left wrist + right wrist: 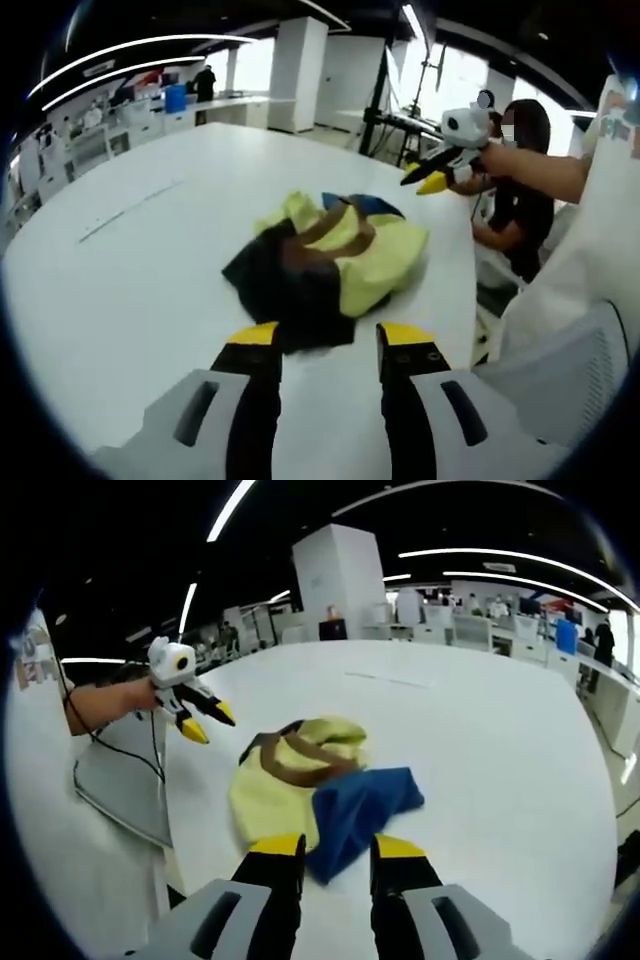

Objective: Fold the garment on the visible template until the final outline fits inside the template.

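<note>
A crumpled garment [335, 262] of yellow, black, brown and blue cloth lies in a heap on the white table [140, 290]. In the left gripper view my left gripper [330, 338] stands open just short of the heap's dark edge. My right gripper [418, 183], held in a hand, hovers open beyond the heap near the table's edge. In the right gripper view the garment [290, 780] shows yellow with a brown band and a blue part. My right gripper [338, 848] is open before the blue cloth. My left gripper [214, 729] hangs open in the air to the left, apart from the cloth.
A thin line mark [128, 211] runs across the table [500, 770] far from the heap. A seated person [522, 190] and a grey chair [565, 365] are by the table's edge. A cable [120, 745] trails over a grey chair. Desks and pillars stand behind.
</note>
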Demonstrator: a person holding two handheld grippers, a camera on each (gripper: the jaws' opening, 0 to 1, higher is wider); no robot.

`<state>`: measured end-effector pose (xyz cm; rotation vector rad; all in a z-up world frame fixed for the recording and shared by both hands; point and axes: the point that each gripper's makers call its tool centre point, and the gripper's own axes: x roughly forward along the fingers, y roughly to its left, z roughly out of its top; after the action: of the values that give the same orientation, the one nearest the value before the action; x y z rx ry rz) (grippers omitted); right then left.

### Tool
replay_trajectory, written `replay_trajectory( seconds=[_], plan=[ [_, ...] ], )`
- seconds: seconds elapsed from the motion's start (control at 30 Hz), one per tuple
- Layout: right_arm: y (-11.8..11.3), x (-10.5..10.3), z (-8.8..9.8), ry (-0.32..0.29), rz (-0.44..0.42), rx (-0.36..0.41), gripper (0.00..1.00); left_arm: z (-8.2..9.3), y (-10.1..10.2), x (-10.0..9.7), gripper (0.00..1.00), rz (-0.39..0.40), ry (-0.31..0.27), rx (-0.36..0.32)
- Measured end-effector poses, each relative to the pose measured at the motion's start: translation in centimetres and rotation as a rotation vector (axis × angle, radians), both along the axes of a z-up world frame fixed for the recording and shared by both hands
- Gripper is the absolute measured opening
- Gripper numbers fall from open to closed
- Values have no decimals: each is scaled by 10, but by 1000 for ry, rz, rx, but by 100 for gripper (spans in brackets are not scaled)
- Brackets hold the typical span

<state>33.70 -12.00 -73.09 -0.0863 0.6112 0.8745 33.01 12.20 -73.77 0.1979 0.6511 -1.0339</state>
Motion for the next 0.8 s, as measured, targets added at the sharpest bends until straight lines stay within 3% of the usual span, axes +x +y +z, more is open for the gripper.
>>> replay_trajectory(
  seconds=[0.33,0.8],
  plan=[
    [4,1,-6,6,5,-6,14,-6,-6,7,28,0,4,2],
    [13,8,-16,47,-27,25,18,-14,-18,23,27,33,6,6]
  ],
)
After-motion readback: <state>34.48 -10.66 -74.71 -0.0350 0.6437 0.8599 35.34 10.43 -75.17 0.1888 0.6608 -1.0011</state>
